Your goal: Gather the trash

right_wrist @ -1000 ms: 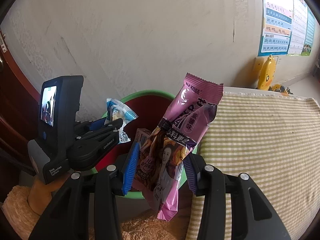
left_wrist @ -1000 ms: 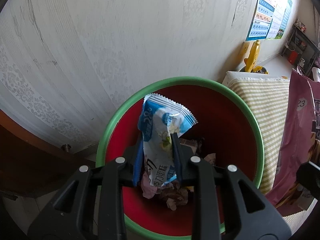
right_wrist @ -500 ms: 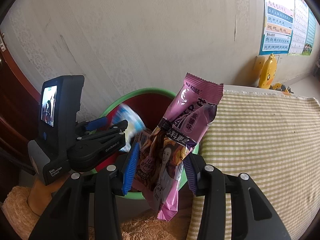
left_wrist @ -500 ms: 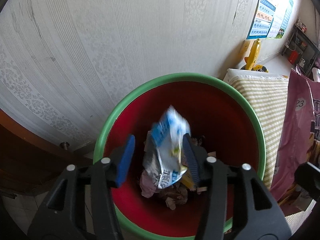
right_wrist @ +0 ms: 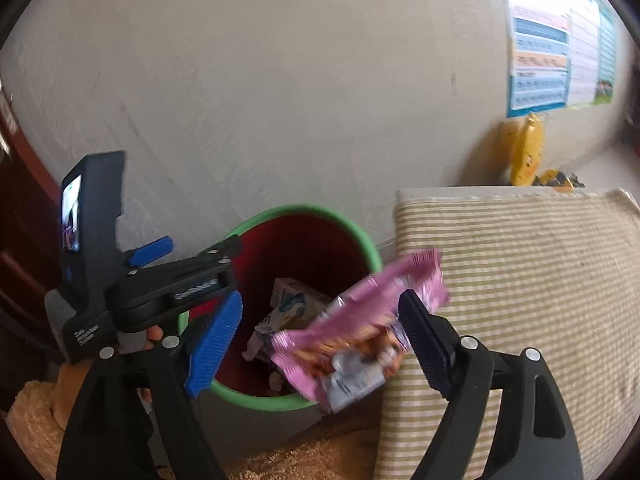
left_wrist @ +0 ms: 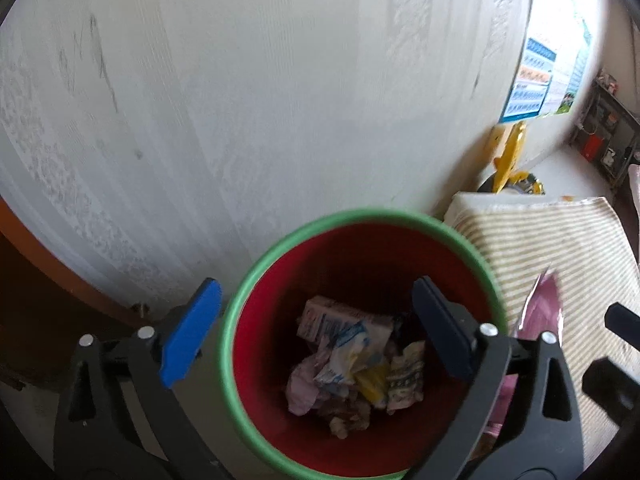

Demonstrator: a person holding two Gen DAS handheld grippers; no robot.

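Both grippers are black plastic, clamp-like frames with triangular cut-outs in their arms and round silver screws at the pivots. The left gripper (left_wrist: 316,334) carries a bright blue ribbed pad on one finger (left_wrist: 191,334) and a dark navy pad on the other. The right gripper (right_wrist: 320,334) has the same pairing, its blue pad (right_wrist: 214,344) finely grooved. Seen from the right wrist, the left gripper's body bears small white lettering on its side and base. Above that lettering stands a dark, boxy camera block (right_wrist: 90,216) with a small lit screen.
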